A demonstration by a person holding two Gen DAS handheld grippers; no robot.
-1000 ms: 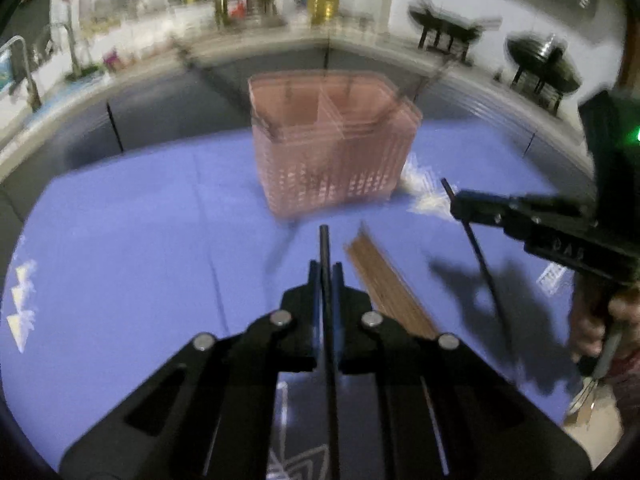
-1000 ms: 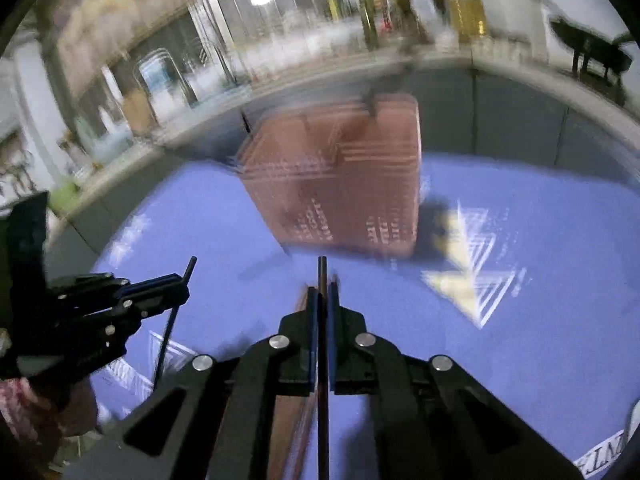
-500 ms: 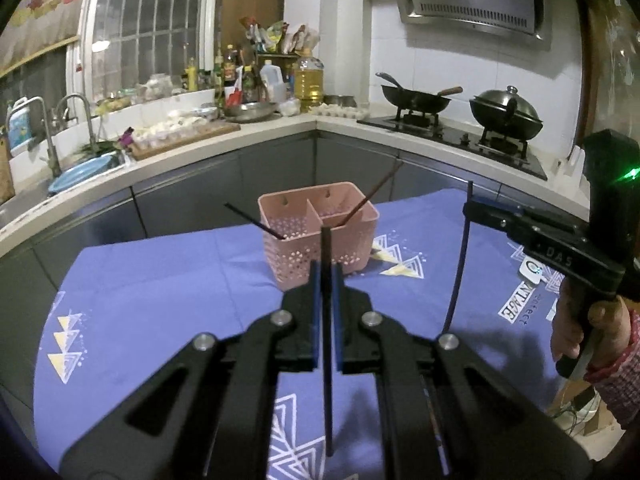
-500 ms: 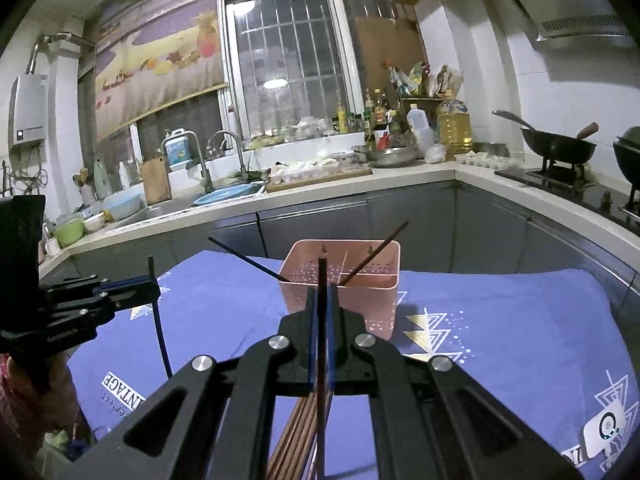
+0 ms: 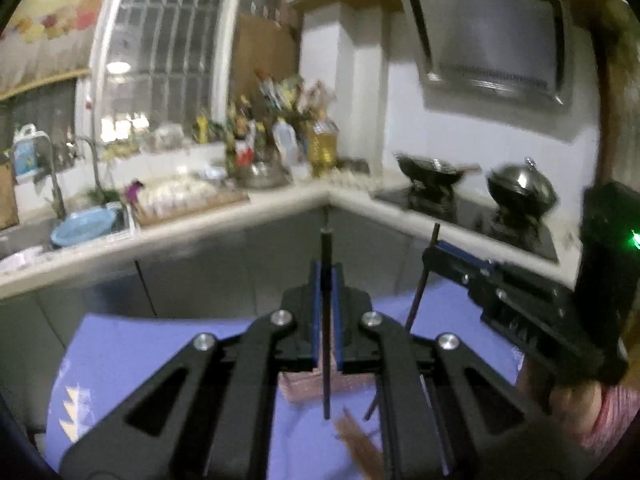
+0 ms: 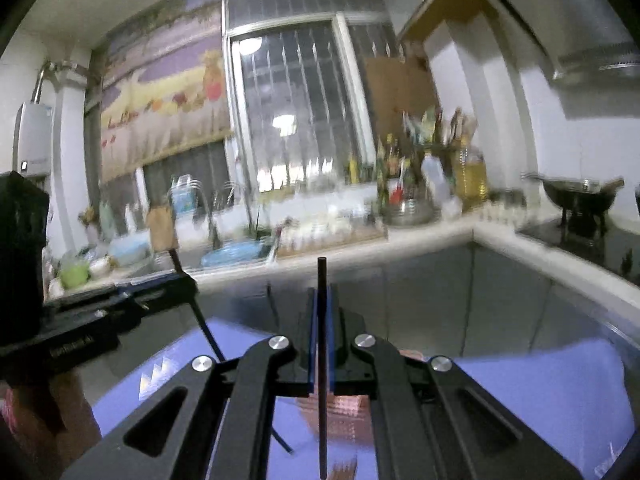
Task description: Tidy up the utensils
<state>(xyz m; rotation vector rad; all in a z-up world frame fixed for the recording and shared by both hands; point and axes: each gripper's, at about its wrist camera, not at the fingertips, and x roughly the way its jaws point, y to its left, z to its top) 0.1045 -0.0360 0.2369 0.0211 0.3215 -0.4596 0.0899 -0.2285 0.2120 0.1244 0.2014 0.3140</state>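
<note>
My left gripper (image 5: pixel 327 276) is shut on a thin black chopstick (image 5: pixel 326 248) that stands upright between its blue pads, high above the table. My right gripper (image 6: pixel 322 300) is shut on a second black chopstick (image 6: pixel 321 274), also upright. Each view shows the other gripper beside it: the right one (image 5: pixel 432 256) with its stick, and the left one (image 6: pixel 188 280) with its stick slanting down. The pink slotted basket (image 5: pixel 304 388) (image 6: pixel 348 404) sits low, mostly hidden behind the fingers. A bundle of brown chopsticks (image 5: pixel 360 444) lies on the blue cloth (image 5: pixel 140 360).
Beyond the table runs a grey L-shaped counter (image 5: pixel 240 220) with a sink and blue bowl (image 5: pixel 84 228), bottles (image 5: pixel 320 148) in the corner, and two dark woks (image 5: pixel 520 192) on the stove at the right. A person's hand (image 5: pixel 576 408) holds the right gripper.
Both grippers have risen with their black chopsticks and tilted upward. The pink basket has dropped from mid-view to the bottom, behind the fingers. The picture has blurred.
</note>
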